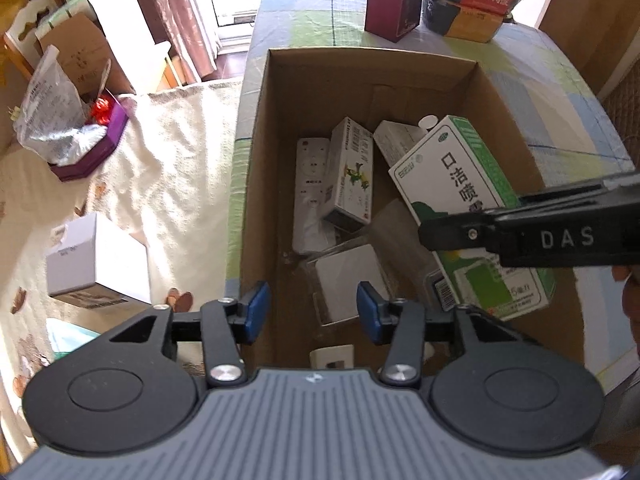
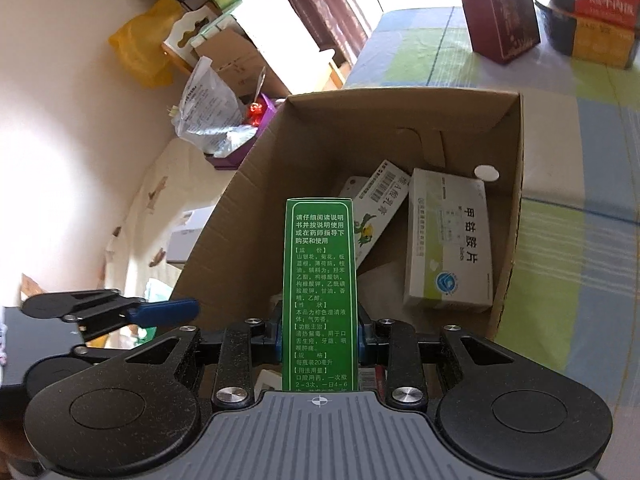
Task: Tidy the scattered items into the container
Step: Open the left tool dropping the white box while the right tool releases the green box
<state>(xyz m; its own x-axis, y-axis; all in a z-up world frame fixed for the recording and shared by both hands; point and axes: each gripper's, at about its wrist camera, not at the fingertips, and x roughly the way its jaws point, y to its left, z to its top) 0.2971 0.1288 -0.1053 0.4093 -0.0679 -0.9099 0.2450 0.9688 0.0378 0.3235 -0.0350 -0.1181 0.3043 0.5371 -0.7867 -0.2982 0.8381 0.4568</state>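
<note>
While the green-and-white medicine carton hangs over the open cardboard box, pinched flat between the right gripper pads, the step in hand looks like the drop-in. Next should come a lowering toward a free patch of the floor and a release. The left gripper hovers above the box's near end, jaws apart and holding nothing. Inside lie stiff printed cartons, a smooth white remote and a clear-wrapped flat pack. Outside, a white box sits on the nubbly cream cover, seemingly awaiting collection.
</note>
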